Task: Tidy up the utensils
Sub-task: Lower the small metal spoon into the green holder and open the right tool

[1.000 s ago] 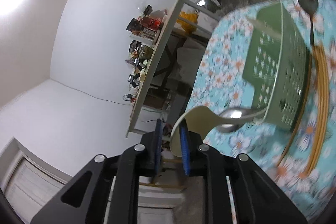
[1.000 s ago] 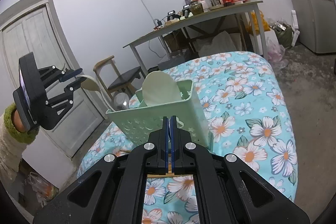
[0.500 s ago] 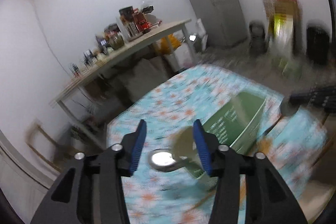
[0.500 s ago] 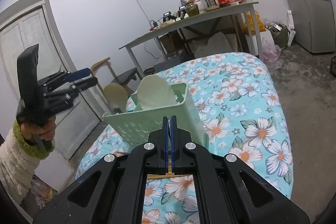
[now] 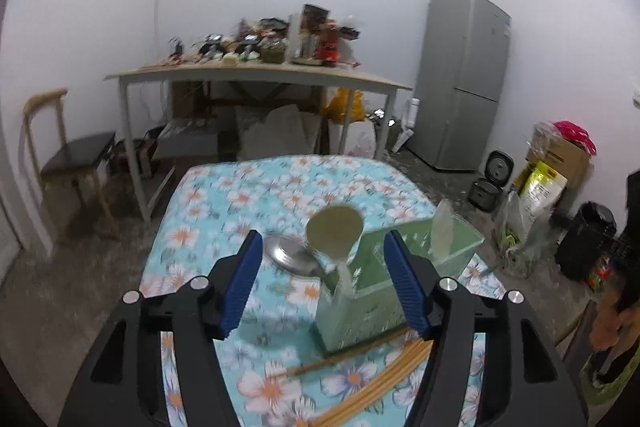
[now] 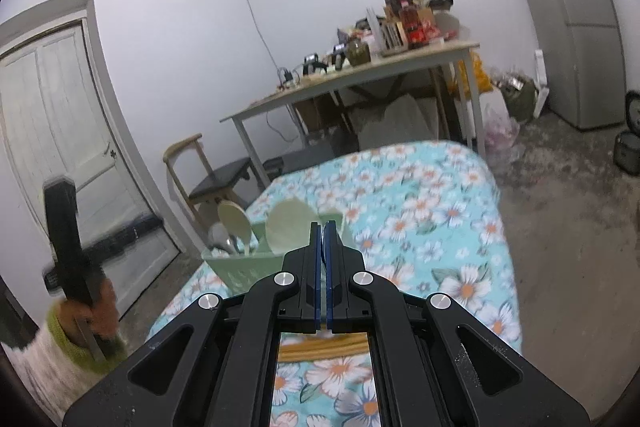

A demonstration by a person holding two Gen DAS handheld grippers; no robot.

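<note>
Since a second ago the left gripper (image 5: pixel 324 277) has rolled upright, and its jaws are opening with nothing pressed between them. The cream spoon (image 5: pixel 335 235) and metal spoon (image 5: pixel 291 255) stand in the green basket (image 5: pixel 374 301) on the floral tablecloth (image 5: pixel 256 195), chopsticks (image 5: pixel 372 383) lying near. The right gripper (image 6: pixel 323 247) is closed and empty.

A pale green perforated basket (image 5: pixel 360 311) near the table's front edge holds upright cream spoons (image 5: pixel 335 231) and a steel ladle (image 5: pixel 290 255); wooden chopsticks (image 5: pixel 376 383) lie just in front of it.
</note>
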